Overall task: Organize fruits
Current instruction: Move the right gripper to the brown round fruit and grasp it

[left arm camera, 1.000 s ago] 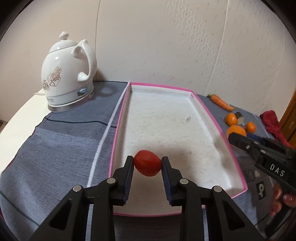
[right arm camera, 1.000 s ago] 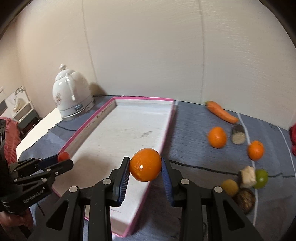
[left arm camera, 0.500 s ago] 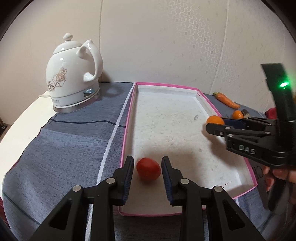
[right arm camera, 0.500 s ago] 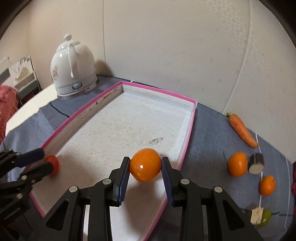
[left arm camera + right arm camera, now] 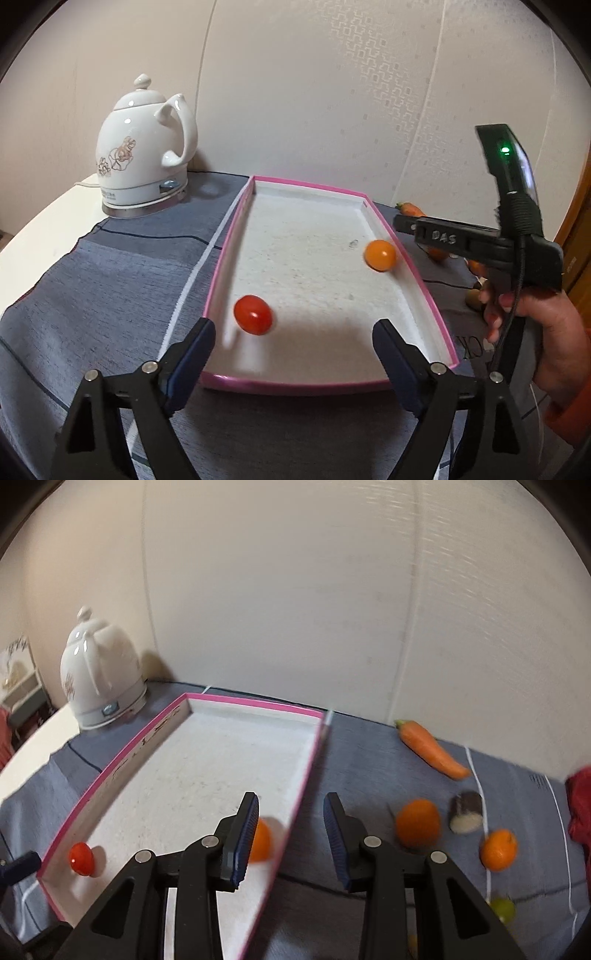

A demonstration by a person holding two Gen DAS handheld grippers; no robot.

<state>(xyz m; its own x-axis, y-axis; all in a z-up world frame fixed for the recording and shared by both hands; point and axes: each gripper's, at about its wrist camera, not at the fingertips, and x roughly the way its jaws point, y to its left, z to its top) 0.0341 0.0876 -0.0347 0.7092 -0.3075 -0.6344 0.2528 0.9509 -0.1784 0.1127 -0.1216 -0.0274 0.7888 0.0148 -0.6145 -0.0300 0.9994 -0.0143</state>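
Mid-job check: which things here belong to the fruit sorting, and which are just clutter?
Job:
- pink-rimmed tray
- tomato and orange lying in it
- two oranges and a green fruit on the cloth

Clutter:
- white kettle
- carrot
- dark cylinder

Home: floral kettle [image 5: 142,158], clothed table [image 5: 92,295]

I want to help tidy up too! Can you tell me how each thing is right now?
left gripper: open, empty
right gripper: open, empty
tomato: lying in the tray
orange: lying in the tray
tray: holds two fruits
carrot: lying on the cloth
kettle: upright, lid on
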